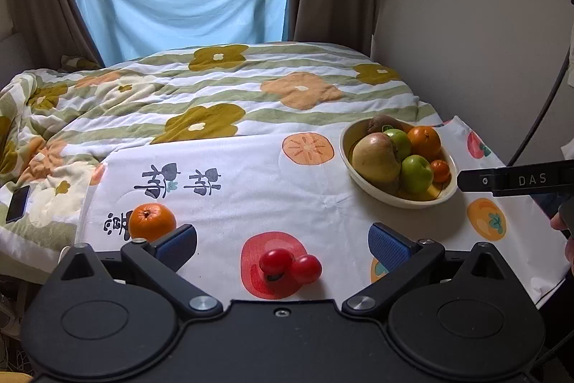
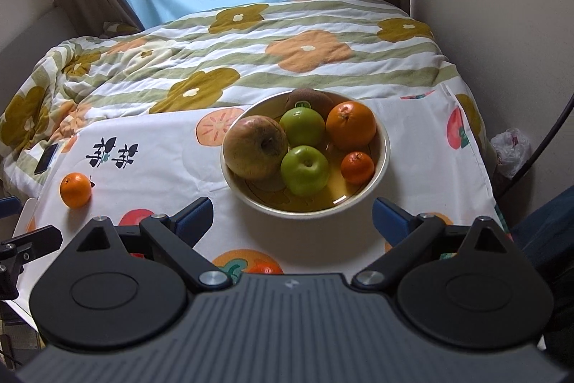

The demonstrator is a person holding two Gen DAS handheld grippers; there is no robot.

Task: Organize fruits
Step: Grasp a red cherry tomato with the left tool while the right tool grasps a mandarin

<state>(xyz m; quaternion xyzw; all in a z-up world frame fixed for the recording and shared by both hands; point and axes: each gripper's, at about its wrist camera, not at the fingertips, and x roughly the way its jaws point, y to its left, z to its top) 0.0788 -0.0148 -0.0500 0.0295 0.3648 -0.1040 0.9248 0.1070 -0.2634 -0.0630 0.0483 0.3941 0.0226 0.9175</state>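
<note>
A cream bowl (image 1: 366, 182) (image 2: 385, 146) holds a brownish pear (image 2: 256, 148), two green apples (image 2: 305, 170), an orange (image 2: 351, 125), a small mandarin (image 2: 357, 167) and a kiwi (image 2: 309, 99). My left gripper (image 1: 282, 244) is open, with two red cherry tomatoes (image 1: 288, 266) lying on the cloth between its fingers. A loose orange (image 1: 152, 221) (image 2: 75, 190) lies by the left finger. My right gripper (image 2: 292, 216) is open and empty, just in front of the bowl; its finger also shows in the left wrist view (image 1: 477, 181).
The fruit-print white cloth (image 1: 251, 189) covers a table against a bed with a flowered quilt (image 1: 215, 88). A phone (image 1: 18, 203) lies on the quilt at left. A wall and a cable (image 1: 538, 121) are at right. A plastic bag (image 2: 511, 149) lies beyond the table's right edge.
</note>
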